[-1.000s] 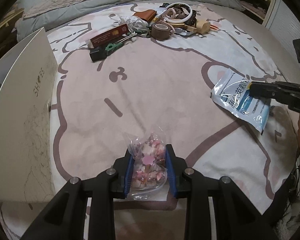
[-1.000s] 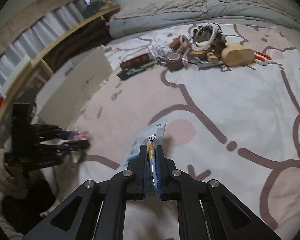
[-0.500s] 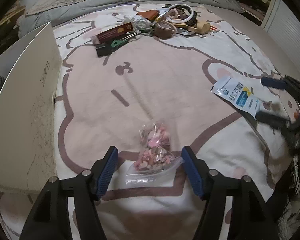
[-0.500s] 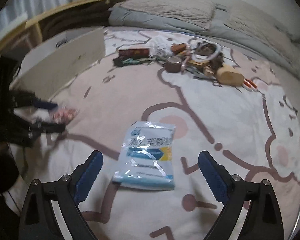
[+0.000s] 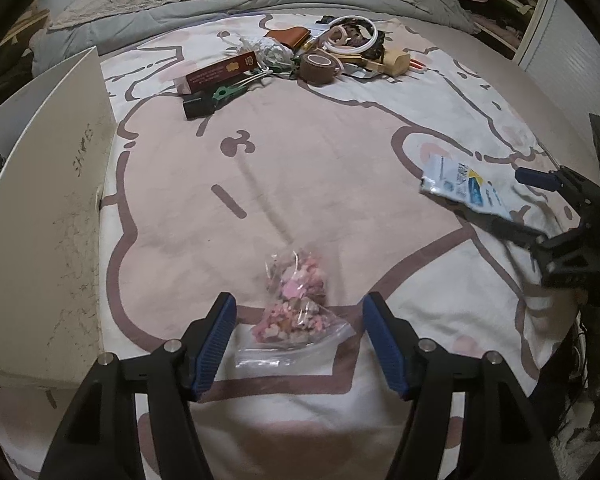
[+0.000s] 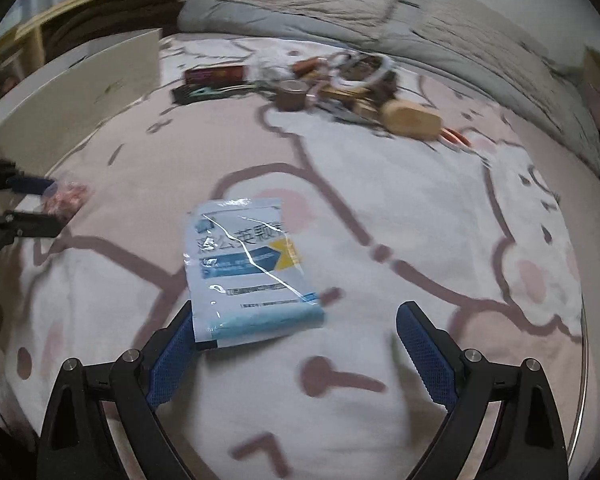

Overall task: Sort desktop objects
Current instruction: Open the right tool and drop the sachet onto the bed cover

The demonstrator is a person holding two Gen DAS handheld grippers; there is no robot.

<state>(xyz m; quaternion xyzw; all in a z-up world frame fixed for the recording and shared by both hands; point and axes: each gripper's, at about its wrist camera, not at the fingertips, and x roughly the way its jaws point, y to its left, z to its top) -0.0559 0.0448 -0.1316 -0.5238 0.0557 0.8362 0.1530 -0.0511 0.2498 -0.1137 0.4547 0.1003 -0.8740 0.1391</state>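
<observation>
The clear plastic bag of pink bits [image 5: 294, 312] lies on the bed between my spread left tool [image 5: 296, 344]; my right tool [image 6: 296, 356], also spread, has let go of the blue-white sachet [image 6: 246, 268]. Next, I reckon, comes the far clutter pile [image 5: 300, 56]

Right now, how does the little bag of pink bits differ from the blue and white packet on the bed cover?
The little bag of pink bits is clear plastic, so its contents show; the blue and white packet is opaque and printed. The bag bulges in lumps; the packet lies flat. The bag sits between the left gripper jaws, the packet before the right gripper. Both lie loose, and both grippers are open.
</observation>
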